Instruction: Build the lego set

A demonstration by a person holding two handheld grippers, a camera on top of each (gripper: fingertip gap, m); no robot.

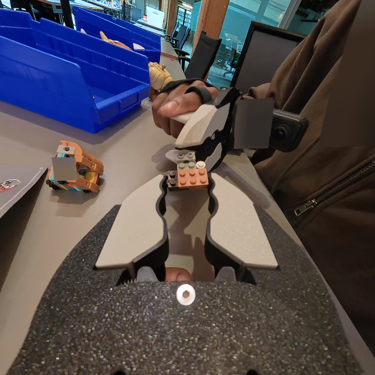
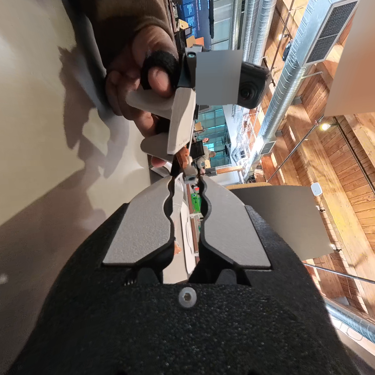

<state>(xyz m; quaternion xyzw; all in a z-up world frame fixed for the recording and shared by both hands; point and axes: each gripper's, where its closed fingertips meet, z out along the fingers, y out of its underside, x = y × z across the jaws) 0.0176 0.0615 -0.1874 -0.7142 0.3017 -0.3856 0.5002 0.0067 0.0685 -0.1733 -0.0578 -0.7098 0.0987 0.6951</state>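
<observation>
Left gripper (image 1: 187, 180): fingers clamped on small sub-assembly (image 1: 187, 178), brown plate with black piece at its 9 o'clock edge, held above grey table (image 1: 121, 162). Right gripper (image 2: 187, 178): fingers pinched on grey bracket piece (image 1: 185, 161), which meets the sub-assembly from 12 o'clock. White round stud (image 1: 200, 164) sits at the plate's 1 o'clock corner.

Step, judged: mating bracket to plate. Next: align studs, press squarely.

Partly built model (image 1: 75, 168) at 9 o'clock; blue bins (image 1: 71, 81) at 10 o'clock.
</observation>
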